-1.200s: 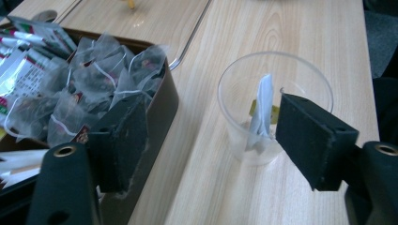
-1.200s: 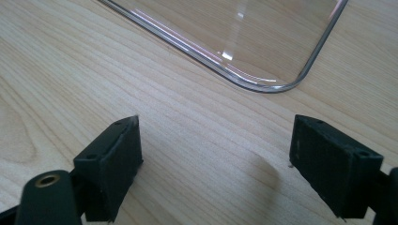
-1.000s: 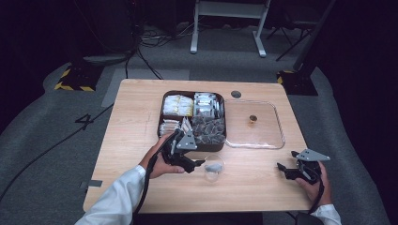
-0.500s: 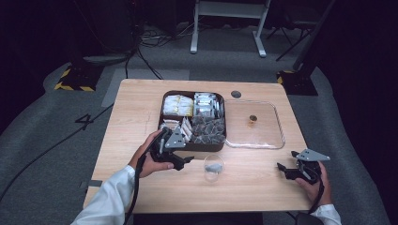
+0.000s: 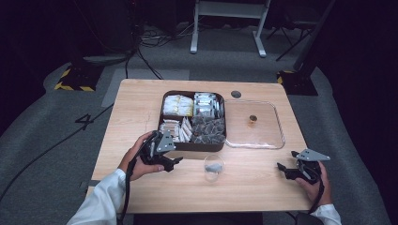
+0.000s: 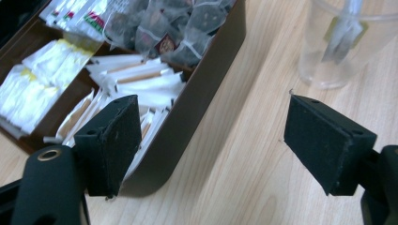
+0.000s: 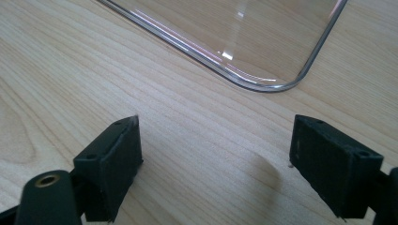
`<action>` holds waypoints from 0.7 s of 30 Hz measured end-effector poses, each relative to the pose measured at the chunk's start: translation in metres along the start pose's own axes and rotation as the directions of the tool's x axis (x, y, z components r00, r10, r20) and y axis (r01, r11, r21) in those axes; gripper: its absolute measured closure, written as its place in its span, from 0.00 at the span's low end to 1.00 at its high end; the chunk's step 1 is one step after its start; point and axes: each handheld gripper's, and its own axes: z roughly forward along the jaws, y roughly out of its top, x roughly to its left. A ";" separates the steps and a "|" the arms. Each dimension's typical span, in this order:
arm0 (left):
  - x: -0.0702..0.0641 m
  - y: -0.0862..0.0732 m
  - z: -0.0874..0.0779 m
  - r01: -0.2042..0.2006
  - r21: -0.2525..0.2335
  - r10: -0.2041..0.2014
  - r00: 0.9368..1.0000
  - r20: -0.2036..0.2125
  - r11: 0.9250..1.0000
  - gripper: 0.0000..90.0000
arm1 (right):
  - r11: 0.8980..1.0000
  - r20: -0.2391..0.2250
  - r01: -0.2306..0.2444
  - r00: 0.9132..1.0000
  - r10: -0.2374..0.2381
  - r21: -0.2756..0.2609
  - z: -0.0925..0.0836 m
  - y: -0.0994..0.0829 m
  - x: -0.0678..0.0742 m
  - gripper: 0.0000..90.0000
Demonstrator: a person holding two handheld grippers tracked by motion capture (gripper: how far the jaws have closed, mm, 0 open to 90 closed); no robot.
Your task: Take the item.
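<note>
A dark box (image 5: 193,146) with four compartments of tea bags and sachets sits at the table's middle. A small clear cup (image 5: 214,167) with a tea bag in it stands just in front of the box; the cup (image 6: 339,44) is at the upper right in the left gripper view. My left gripper (image 5: 170,161) is open, low over the table by the box's near left corner (image 6: 187,122), nothing between its jaws. My right gripper (image 5: 284,168) is open near the table's right front, over bare wood below the clear lid (image 7: 244,47).
The clear plastic lid (image 5: 253,124) with a small knob lies flat right of the box. A round cable hole (image 5: 236,94) is behind it. Bare wood (image 5: 141,108) lies left of the box. Cables and stand legs are on the floor beyond.
My left gripper has drawn back from the cup toward the left and nearer the table's front, leaving the tea bag in the cup. The right gripper has stayed put.
</note>
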 end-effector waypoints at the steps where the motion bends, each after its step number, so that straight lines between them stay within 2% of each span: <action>1: 0.000 -0.002 0.000 0.000 0.006 0.000 1.000 -0.008 1.000 0.22 | 1.000 0.000 -0.001 1.000 0.001 0.000 0.000 0.000 0.000 0.19; 6: 0.002 -0.014 -0.001 0.010 0.033 -0.009 0.999 -0.039 0.999 0.22 | 1.000 -0.001 -0.001 1.000 0.001 0.001 0.000 0.000 0.000 0.19; 8: 0.002 -0.018 -0.003 0.013 0.033 -0.012 0.999 -0.037 0.999 0.22 | 1.000 -0.002 -0.002 1.000 0.002 0.001 0.000 0.000 0.000 0.19; 21: 0.005 -0.051 -0.004 0.050 0.064 -0.044 0.995 -0.090 0.997 0.22 | 1.000 -0.003 -0.006 1.000 0.006 0.001 0.000 0.000 -0.001 0.19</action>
